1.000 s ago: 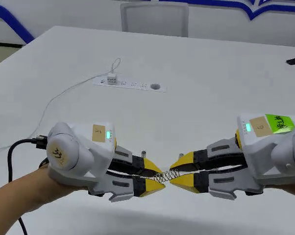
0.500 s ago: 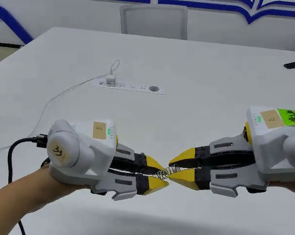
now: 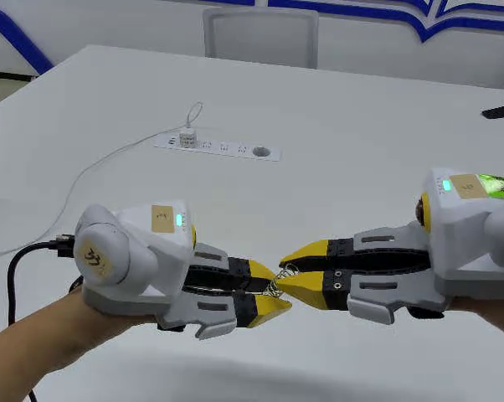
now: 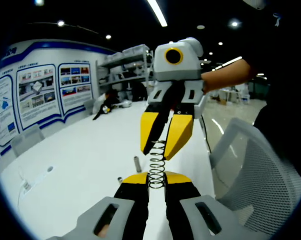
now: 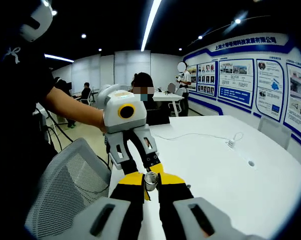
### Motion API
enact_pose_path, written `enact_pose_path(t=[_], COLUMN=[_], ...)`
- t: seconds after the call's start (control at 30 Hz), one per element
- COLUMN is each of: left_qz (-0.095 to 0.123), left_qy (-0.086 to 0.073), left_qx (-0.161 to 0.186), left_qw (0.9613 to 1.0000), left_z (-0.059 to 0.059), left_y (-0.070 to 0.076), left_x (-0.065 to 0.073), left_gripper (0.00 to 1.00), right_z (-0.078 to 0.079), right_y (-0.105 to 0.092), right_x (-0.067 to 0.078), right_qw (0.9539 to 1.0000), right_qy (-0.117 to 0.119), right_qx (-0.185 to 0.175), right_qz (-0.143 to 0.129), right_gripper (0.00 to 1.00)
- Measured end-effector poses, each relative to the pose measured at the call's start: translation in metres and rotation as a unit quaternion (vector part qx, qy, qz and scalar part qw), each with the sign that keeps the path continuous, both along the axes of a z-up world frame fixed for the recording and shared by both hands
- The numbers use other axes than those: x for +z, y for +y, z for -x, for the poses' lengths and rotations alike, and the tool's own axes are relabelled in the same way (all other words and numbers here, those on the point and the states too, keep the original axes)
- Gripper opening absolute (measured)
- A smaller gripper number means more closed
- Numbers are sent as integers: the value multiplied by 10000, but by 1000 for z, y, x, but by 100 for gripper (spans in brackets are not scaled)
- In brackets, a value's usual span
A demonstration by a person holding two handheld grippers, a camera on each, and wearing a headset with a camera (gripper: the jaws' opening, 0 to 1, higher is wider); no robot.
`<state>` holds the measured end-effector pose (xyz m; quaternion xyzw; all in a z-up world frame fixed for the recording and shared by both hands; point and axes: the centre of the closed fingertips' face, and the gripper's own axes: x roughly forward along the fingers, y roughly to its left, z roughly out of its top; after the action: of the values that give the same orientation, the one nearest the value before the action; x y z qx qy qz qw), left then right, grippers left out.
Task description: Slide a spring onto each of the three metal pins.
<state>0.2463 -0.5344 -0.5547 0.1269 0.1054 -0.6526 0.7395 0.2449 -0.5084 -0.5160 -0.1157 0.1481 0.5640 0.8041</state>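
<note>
Spring (image 5: 150,179) sat end-on in the right hand-held gripper (image 5: 151,189)
Its yellow jaws were pinched around the coil, and the left hand-held gripper (image 5: 142,169) was nose-to-nose with it, right at the white worktop (image 5: 215,170) edge.

Spring (image 4: 157,167) between left hand-held gripper (image 3: 279,290) and right hand-held gripper (image 3: 280,270)

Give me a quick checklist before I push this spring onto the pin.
1. Spring gripped between the right gripper jaws: ok.
2. Spring's other end sits at the left gripper jaws: ok.
3. Pin actually inside the spring: cannot tell, the coils hide it.
4. Grippers lined up tip to tip: ok.
5. Spring straight, not buckled: ok.
6. Spare pins standing on the table: ok.
</note>
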Motion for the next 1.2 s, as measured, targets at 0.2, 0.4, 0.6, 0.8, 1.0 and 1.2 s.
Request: enact_pose_path(t=[0.2, 0.4, 0.6, 0.8, 1.0, 1.2], left_qz=[-10, -55, 3, -41, -152, 148], left_qy=[42, 48, 64, 55, -15, -81], left_qx=[93, 85, 132, 184, 303, 229], left_qw=[9999, 9999, 9999, 9998, 9994, 9996], left_z=[-1, 0, 0, -1, -4, -4], left_y=[3, 4, 3, 4, 6, 10], left_x=[-1, -4, -3, -5, -8, 0], left_gripper=[12, 23, 19, 19, 17, 2], right_z=[-3, -4, -5, -6, -9, -11], right_y=[4, 4, 3, 2, -1, -4], right_x=[0, -1, -1, 1, 3, 12], right_qw=[10000, 10000, 9999, 9999, 9997, 9992], right_qy=[19, 5, -25, 0, -9, -40], right_qx=[-55, -86, -109, -162, -222, -325], right_qz=[-11, 32, 49, -20, -62, -241], right_gripper=[10, 10, 10, 10, 10, 10])
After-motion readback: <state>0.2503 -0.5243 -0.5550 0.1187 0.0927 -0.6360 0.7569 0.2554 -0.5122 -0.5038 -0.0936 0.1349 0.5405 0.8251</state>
